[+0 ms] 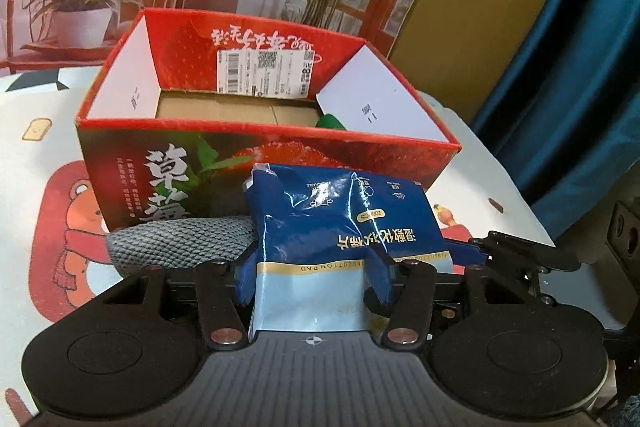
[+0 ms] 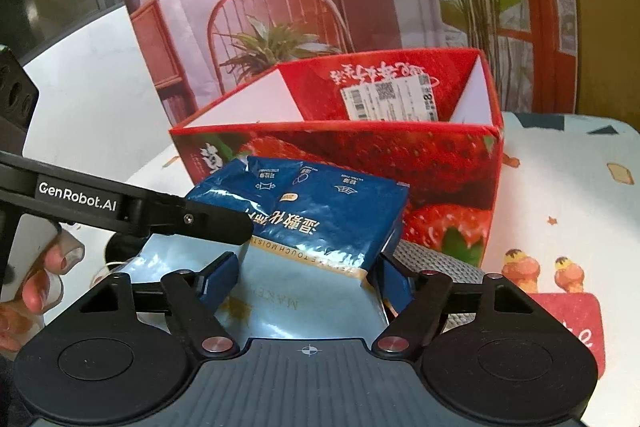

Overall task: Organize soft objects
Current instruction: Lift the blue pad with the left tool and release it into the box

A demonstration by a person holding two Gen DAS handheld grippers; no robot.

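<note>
The main risk is the bag slipping or buckling: the cotton pad bag is a glossy, half-slack pouch, and both tools are on it at once, so a pull from either side could crease it, slide it off the pads, or tear the film. In the left wrist view the left tool has its blue fingers pressed into the pouch's sides at lower centre, pinching it inward, so it is gripping the bag. In the right wrist view the right tool has the bag's pale lower end between its fingers, and they appear to press on it, though contact on the right side is hard to confirm. A second hazard is the red strawberry box just behind the bag: lifting too low would catch its front wall and shove it along the worktop. The bag itself is dark blue above, pale blue below, crinkled and shiny, with white lettering, lying in front of the box and beside a grey knitted cloth at lower left.
</note>
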